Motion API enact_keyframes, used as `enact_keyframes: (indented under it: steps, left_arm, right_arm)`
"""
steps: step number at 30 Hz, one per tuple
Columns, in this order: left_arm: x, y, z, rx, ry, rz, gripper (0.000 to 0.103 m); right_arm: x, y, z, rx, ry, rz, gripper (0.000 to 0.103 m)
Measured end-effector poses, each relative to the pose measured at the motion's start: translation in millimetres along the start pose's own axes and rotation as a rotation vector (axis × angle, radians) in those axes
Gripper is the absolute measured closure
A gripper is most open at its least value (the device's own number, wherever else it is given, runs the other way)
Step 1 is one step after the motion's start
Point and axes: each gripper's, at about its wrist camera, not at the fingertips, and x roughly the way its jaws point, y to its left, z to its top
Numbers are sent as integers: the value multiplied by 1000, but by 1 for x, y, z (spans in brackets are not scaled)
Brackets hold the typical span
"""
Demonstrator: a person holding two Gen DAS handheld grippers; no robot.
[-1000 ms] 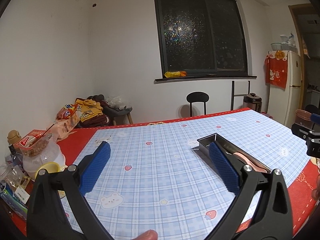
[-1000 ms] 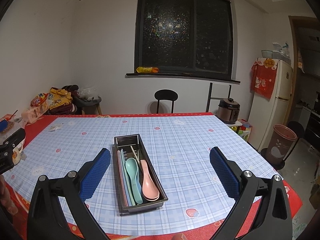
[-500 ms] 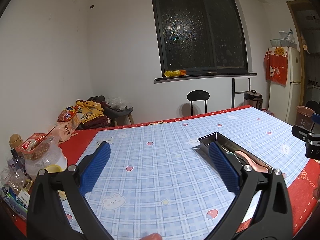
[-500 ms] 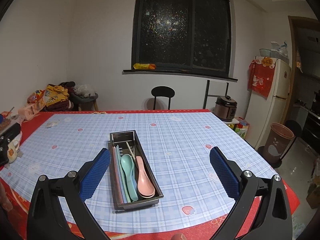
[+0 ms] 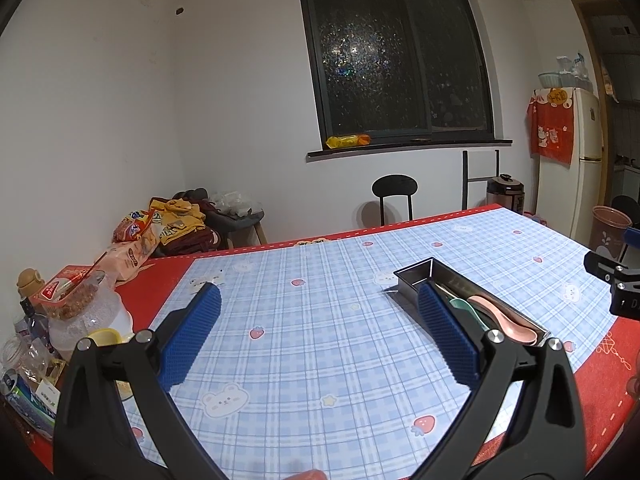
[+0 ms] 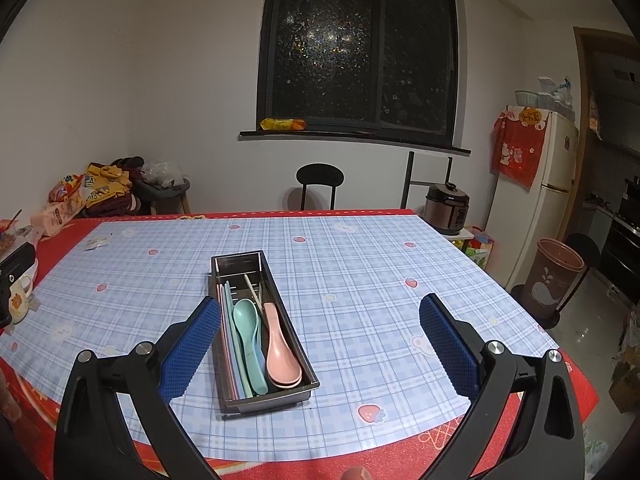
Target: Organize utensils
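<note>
On tabletop (image 6: 360, 264), steel tray (image 6: 304, 374) holds all utensils seen: pink spoon (image 6: 282, 356), teal spoon (image 6: 246, 326), chopsticks (image 6: 253, 290), flat pastel pieces along left wall. Over last second: both views pulled back and up; tray shifted lower in right view, more of it exposed in left view (image 5: 416, 276). Right hand-held gripper (image 6: 320, 344) wide, empty, above tray's near end. Left hand-held gripper (image 5: 320, 334) wide, empty, tray beside its right finger. No loose utensils visible; sorting looks finished, hands retreating.
</note>
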Motion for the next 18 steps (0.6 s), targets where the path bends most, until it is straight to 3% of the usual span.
enact_keyframes:
  steps: [18]
  left_arm:
    - [5, 1, -4, -11, 13, 4, 6]
  right_arm:
    - [1, -3, -3, 0, 3, -18, 6]
